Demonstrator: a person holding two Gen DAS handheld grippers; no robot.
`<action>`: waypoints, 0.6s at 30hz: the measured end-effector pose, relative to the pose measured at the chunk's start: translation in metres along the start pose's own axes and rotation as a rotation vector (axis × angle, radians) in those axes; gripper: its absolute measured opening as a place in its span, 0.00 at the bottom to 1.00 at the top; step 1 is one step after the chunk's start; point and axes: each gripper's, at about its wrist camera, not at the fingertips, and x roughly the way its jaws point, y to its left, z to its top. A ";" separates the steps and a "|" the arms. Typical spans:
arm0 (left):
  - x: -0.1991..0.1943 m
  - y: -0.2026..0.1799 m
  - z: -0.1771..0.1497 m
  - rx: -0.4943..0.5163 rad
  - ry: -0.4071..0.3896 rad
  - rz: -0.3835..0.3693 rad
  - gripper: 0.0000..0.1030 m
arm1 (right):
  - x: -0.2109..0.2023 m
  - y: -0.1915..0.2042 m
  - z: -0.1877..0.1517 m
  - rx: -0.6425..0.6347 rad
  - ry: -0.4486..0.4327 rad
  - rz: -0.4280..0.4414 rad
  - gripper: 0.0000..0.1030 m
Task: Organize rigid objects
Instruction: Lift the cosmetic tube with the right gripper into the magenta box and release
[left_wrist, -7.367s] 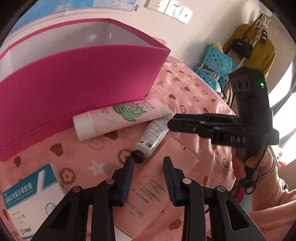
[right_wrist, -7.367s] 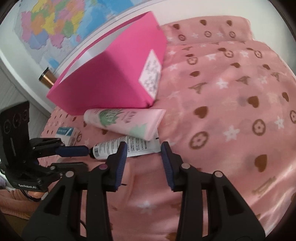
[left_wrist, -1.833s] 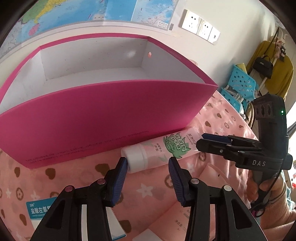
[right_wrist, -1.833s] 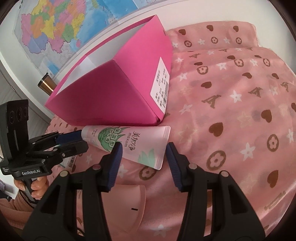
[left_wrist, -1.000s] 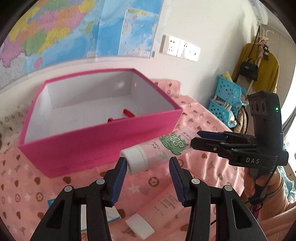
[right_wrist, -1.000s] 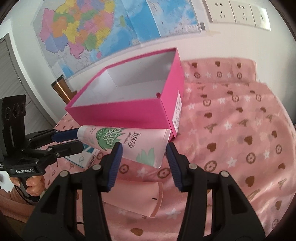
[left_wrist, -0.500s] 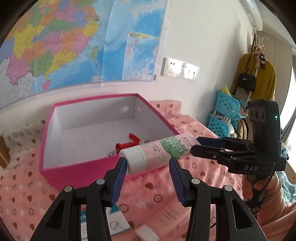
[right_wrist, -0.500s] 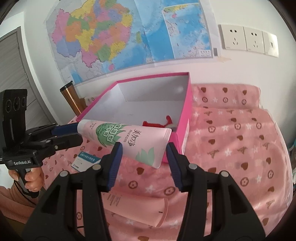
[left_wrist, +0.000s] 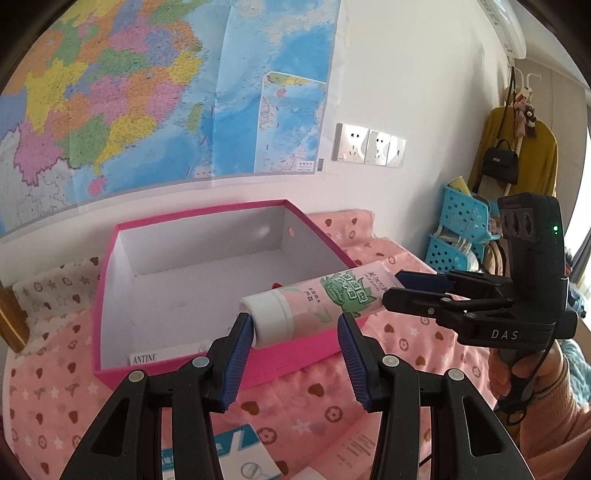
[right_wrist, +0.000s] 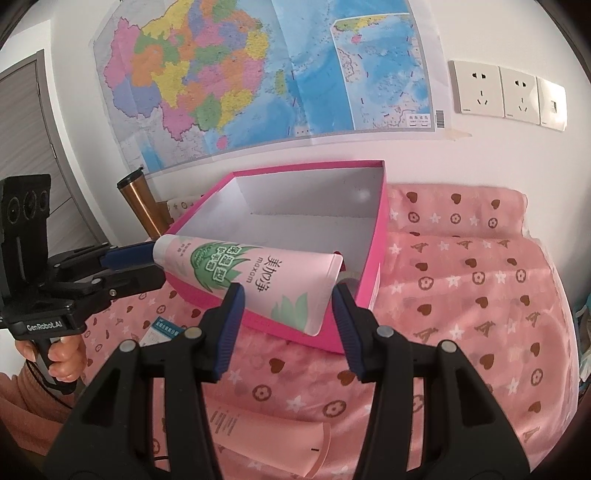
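Observation:
A pink tube with a green leaf print (left_wrist: 332, 295) (right_wrist: 258, 277) hangs in the air between both grippers, above the near wall of the pink box (left_wrist: 295, 350) (right_wrist: 380, 236). My left gripper (left_wrist: 295, 328) is shut on the white cap end. The left gripper (right_wrist: 129, 266) also shows at the left of the right wrist view, a hand on its handle. My right gripper (right_wrist: 286, 295) is shut on the flat crimped end. In the left wrist view the right gripper (left_wrist: 406, 288) comes in from the right. The box is open and white inside, with a small red thing (left_wrist: 275, 285) almost hidden behind the tube.
A second pink tube (right_wrist: 266, 435) and a blue and white carton (left_wrist: 236, 454) (right_wrist: 162, 328) lie on the pink patterned cloth (right_wrist: 461, 295) in front of the box. A copper tumbler (right_wrist: 142, 206) stands left of the box. Blue baskets (left_wrist: 461, 221) sit by the right wall.
Both grippers have risen with the pink tube held between them. It was low in front of the box's near wall a second ago; now it hangs above that wall.

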 end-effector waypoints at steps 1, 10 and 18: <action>0.001 0.000 0.001 0.000 0.001 -0.001 0.46 | 0.001 0.000 0.001 -0.002 0.000 -0.001 0.50; 0.014 0.010 0.008 -0.008 0.013 0.026 0.46 | 0.012 -0.004 0.014 -0.009 0.009 -0.002 0.50; 0.034 0.025 0.011 -0.045 0.049 0.031 0.46 | 0.029 -0.005 0.024 -0.038 0.036 -0.025 0.50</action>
